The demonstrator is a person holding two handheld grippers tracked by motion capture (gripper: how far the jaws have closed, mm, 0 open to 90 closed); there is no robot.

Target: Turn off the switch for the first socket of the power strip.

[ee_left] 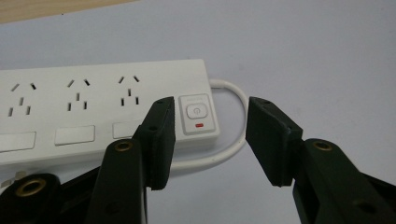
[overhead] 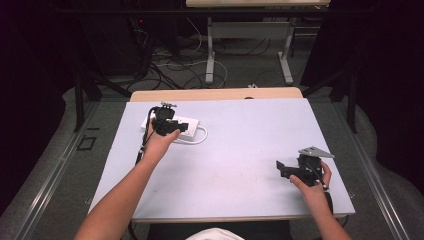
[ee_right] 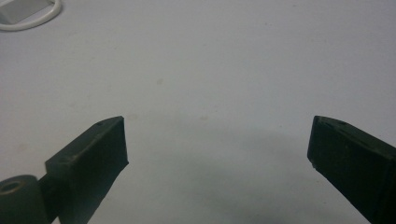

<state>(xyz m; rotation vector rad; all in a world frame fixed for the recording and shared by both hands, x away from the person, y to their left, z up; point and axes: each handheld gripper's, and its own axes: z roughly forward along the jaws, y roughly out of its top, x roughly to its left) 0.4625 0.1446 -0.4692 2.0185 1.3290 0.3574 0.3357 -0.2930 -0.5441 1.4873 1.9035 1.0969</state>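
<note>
Black two-jaw left gripper (ee_left: 210, 140): nearest item in the left gripper view. Jaws apart, nothing between the pads; they frame the switch end of the strip without touching it.

White plastic power strip (ee_left: 93, 107): oblong block, lying flat on the pale lilac table top (overhead: 240, 145) at its far left, just under the left gripper (overhead: 169, 125) in the high view. Three sockets show in a row, each with a blank white label panel below. Square rocker switch (ee_left: 198, 112) at the near end, small red mark under it. White round cable (ee_left: 236, 140) leaves that end and loops back along the strip's side. Casing smooth and glossy.

Black two-jaw right gripper (ee_right: 217, 154): jaws wide apart over bare table, well apart from the strip, at the near right (overhead: 285, 169).

Risks, as judged:
- One jaw overlaps the strip's corner in view; a closing or downward move could catch the edge and skid the light casing sideways.
- The cable loop lies between the jaws' line and the table; a pad could snag it and drag the strip.
- An off-centre press may tip the switch end instead of clicking it.
</note>
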